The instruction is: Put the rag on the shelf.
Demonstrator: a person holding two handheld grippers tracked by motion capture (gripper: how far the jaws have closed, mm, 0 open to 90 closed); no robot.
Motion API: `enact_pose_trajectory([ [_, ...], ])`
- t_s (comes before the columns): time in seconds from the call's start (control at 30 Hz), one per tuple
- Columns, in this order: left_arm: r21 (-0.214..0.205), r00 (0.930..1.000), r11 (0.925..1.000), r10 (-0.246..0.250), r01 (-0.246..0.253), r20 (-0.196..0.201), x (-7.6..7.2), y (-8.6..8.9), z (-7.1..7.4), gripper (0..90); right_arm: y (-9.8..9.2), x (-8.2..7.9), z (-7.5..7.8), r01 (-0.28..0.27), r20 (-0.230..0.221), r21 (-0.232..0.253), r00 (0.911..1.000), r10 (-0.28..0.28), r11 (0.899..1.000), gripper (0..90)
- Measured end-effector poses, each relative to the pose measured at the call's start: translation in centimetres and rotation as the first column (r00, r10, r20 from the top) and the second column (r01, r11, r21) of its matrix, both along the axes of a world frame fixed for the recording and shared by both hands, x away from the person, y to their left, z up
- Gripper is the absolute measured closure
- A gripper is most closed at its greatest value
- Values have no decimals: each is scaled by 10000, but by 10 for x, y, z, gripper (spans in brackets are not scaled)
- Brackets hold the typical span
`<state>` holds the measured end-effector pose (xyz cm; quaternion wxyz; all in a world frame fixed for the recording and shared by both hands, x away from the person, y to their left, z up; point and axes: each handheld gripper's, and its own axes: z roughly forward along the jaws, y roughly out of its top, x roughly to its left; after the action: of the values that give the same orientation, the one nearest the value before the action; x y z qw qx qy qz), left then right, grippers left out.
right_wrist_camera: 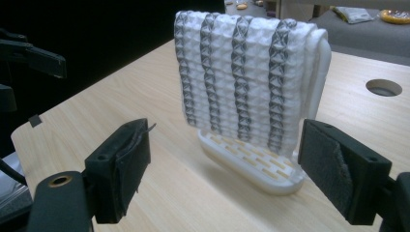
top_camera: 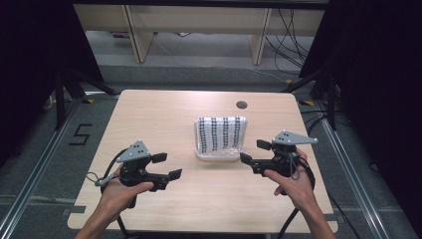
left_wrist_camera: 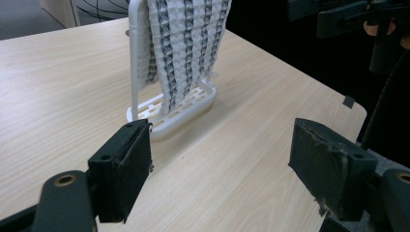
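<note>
Waffled striped towel (right_wrist_camera: 244, 77) (over rack (right_wrist_camera: 251, 166))

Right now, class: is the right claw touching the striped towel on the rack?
Apart. In the right gripper view the right claw stands open with bare table between its jaws and the striped towel; the high view shows the same gap.

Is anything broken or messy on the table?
Nothing spilled or knocked over: the striped towel hangs neatly on its white rack. One oddity: the right gripper has frayed, torn padding on its fingers.
</note>
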<state>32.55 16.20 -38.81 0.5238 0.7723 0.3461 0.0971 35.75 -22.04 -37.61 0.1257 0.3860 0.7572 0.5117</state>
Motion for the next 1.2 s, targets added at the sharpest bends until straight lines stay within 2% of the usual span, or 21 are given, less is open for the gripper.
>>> enact_pose_trajectory([
  [0.03, 71, 10000, 9999, 75, -76, 52, -2, 0, -2, 222, -2, 0, -1, -97, 169, -207, 9998, 101, 9997, 199],
  [0.07, 211, 10000, 9998, 65, -65, 19, -3, 1, -3, 222, -1, -1, -3, -109, 191, -140, 9998, 112, 9998, 196],
  [0.13, 178, 10000, 9998, 21, -22, 51, -6, 2, -7, 222, -2, -5, -5, -39, -62, -57, 10000, 39, 10000, 195],
  [0.17, 177, 10000, 9998, -22, 21, 51, -7, 3, -10, 222, -2, -5, -7, -77, 167, -159, 9998, 80, 9998, 192],
  [0.23, 264, 9999, 9996, 99, -100, 43, -10, 4, -13, 222, -2, -8, -10, -154, -125, -53, 9998, 154, 9999, 192],
  [0.27, 257, 9999, 9996, 100, -102, 71, -11, 5, -15, 222, -3, -8, -12, -161, 59, -175, 9999, 162, 9997, 191],
  [0.37, 233, 10000, 9997, 81, -81, -7, -13, 7, -20, 221, -3, -13, -16, -141, -241, -144, 9996, 137, 9998, 191],
  [0.43, 146, 10000, 9999, 24, -23, -42, -14, 7, -24, 220, -5, -13, -19, -219, -58, -226, 9997, 218, 9995, 191],
  [0.47, 269, 10000, 9996, 92, -92, -28, -16, 8, -25, 220, -4, -15, -21, -115, -86, -52, 9999, 115, 9999, 191],
  [0.53, 304, 10000, 9995, 38, -37, -29, -17, 8, -29, 219, -5, -17, -24, -188, -296, -114, 9994, 184, 9998, 191],
  [0.63, 309, 9999, 9995, 23, -19, -125, -19, 8, -37, 219, -8, -18, -29, -131, -216, -193, 9997, 127, 9997, 190],
  [0.73, 423, 9999, 9991, -7, 11, -112, -21, 8, -42, 219, -10, -21, -34, -82, -445, -177, 9990, 74, 9998, 191],
  [0.77, 454, 9999, 9990, -18, 24, -138, -22, 8, -43, 219, -11, -20, -36, -65, -145, -306, 9999, 60, 9995, 191],
  [0.87, 627, 9999, 9980, -12, 19, -119, -24, 9, -48, 219, -12, -23, -40, -92, -515, -120, 9986, 86, 9999, 191],
  [0.9, 651, 9999, 9979, 30, -20, -149, -25, 9, -49, 219, -14, -22, -41, -95, -365, -278, 9993, 85, 9996, 191],
  [0.93, 567, 9999, 9984, -14, 20, -120, -25, 9, -51, 219, -13, -24, -42, -71, -594, -213, 9982, 59, 9997, 191],
  [0.97, 637, 9999, 9980, 6, 3, -147, -26, 9, -52, 219, -13, -24, -44, -111, -478, -158, 9988, 103, 9998, 191],
  [1.0, 645, 9997, 9979, 77, -62, -229, -27, 9, -53, 219, -14, -25, -45, -39, -390, -394, 9992, 24, 9992, 191],
  [1.13, 660, 9997, 9978, 49, -32, -259, -29, 11, -58, 219, -13, -28, -51, -72, -425, -310, 9991, 59, 9995, 192],
  [1.17, 621, 9996, 9981, 48, -31, -270, -30, 12, -59, 219, -12, -30, -51, -84, -739, -242, 9972, 66, 9997, 192],
  [1.2, 563, 9998, 9984, 25, -13, -222, -30, 12, -61, 219, -13, -29, -53, -193, -474, -363, 9987, 176, 9992, 192],
])
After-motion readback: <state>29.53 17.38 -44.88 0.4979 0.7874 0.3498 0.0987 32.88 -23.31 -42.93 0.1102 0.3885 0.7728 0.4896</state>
